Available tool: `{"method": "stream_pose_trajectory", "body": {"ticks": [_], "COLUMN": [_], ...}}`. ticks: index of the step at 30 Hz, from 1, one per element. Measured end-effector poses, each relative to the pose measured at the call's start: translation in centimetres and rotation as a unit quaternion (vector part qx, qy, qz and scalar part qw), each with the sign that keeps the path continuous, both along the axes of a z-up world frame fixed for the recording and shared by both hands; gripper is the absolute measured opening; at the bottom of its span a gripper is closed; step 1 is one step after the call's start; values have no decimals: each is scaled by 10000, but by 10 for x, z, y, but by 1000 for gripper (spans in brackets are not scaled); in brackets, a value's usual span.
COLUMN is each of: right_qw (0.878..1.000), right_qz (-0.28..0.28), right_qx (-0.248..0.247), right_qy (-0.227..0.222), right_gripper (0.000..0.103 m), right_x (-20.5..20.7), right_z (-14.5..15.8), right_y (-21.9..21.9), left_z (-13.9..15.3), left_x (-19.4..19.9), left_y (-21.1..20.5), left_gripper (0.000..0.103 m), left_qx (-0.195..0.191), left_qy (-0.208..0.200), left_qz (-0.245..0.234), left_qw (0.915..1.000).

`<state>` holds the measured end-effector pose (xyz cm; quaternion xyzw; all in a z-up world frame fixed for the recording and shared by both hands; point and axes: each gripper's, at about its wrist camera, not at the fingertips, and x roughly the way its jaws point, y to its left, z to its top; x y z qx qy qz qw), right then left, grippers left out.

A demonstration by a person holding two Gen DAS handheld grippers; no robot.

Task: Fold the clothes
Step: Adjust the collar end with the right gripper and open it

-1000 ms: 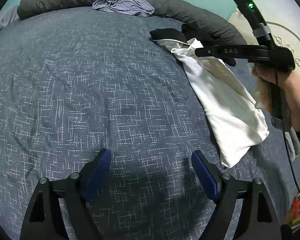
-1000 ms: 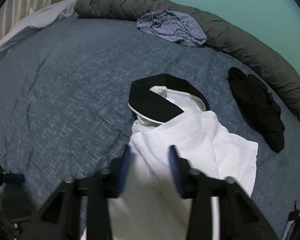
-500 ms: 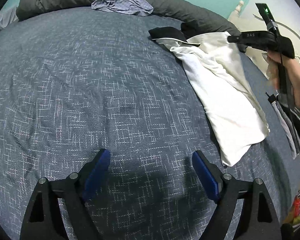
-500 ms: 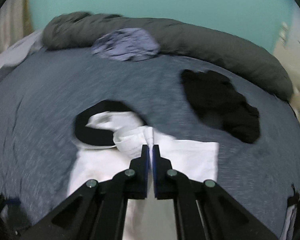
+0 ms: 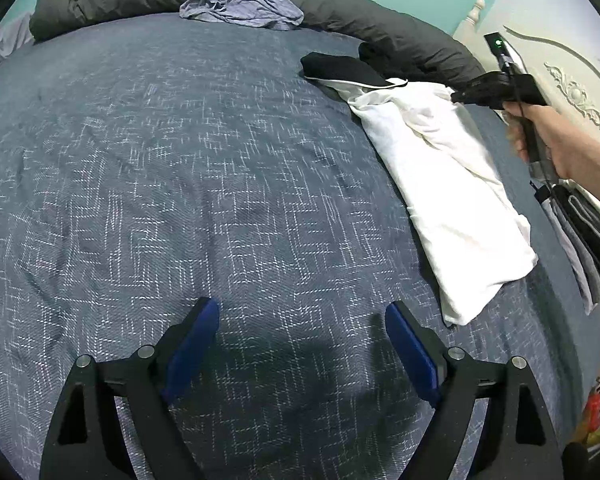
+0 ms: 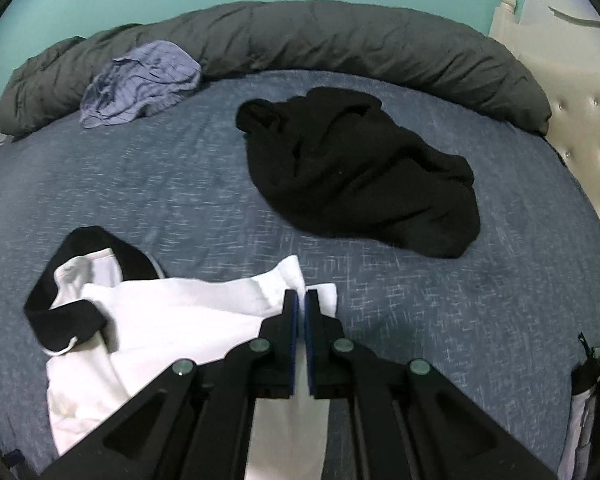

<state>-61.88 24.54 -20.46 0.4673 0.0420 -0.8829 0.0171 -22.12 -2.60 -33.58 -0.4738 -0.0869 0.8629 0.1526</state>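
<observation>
The right gripper (image 6: 301, 300) has its jaws pressed together on a thin edge of the white shirt (image 6: 172, 320), which lies on the bed (image 6: 480, 320) directly under and to the left of that tool, its black collar (image 6: 60, 308) further left. Only a small pinch of cloth looks caught. My guess is that a quick pull could slip it free, or drag the whole shirt sideways into a bunch, since nothing pins the other end. The left gripper (image 5: 300, 340) stands wide apart and holds nothing, well away from the shirt (image 5: 452, 184), which lies ahead and to its right, so it cannot steady the cloth from there. A lift with 1 grip point would likely let the fabric twist and spoil any crease.

Another risk is the black garment (image 6: 360, 176) just ahead and to the right of the right gripper. A wide sweep could catch it.

Count:
- 2 grippers
- 1 white shirt with black collar
- 1 crumpled black garment
- 1 crumpled blue striped garment (image 6: 140, 80), far ahead and to the left of the right gripper
- 1 rolled grey duvet (image 6: 340, 36) along the far edge of the bed
- 1 hand (image 5: 556, 148) in view, on the right gripper's handle
</observation>
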Motion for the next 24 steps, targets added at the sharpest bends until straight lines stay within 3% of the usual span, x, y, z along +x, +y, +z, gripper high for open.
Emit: {"method": "stream_pose_trajectory", "body": {"ticks": [4, 5, 8, 10, 14, 18, 21, 23, 24], "right_qw": [9992, 9986, 9975, 9983, 9967, 9797, 9692, 9661, 9649], "right_qz": [-186, -286, -481, -391, 658, 1978, 2456, 2579, 2625], "right_qx": [94, 224, 514, 350, -141, -245, -160, -78, -44], "right_qy": [-339, -381, -45, 241, 458, 210, 37, -29, -54], "right_gripper": [4, 8, 14, 15, 15, 16, 19, 39, 42], "right_x": [-8, -9, 2, 17, 62, 110, 130, 136, 138], "right_z": [-19, -22, -14, -2, 16, 12, 2, -7, -11], "right_y": [4, 5, 6, 4, -29, -81, -108, -119, -123], "left_z": [2, 3, 3, 4, 5, 7, 7, 7, 7], "left_x": [2, 2, 2, 4, 5, 11, 10, 10, 10], "left_y": [-2, -3, -3, -3, -4, -5, -5, -6, -6], "left_gripper": [90, 90, 90, 90, 90, 90, 90, 90, 90], "left_qx": [-12, 4, 24, 1, -9, -1, 5, 27, 45], "left_qy": [5, 0, -8, -4, -5, -8, -11, -16, -20], "left_qz": [-19, -15, -11, -13, -11, -3, -8, -7, -6], "left_qw": [10000, 10000, 10000, 10000, 10000, 10000, 10000, 10000, 10000]}}
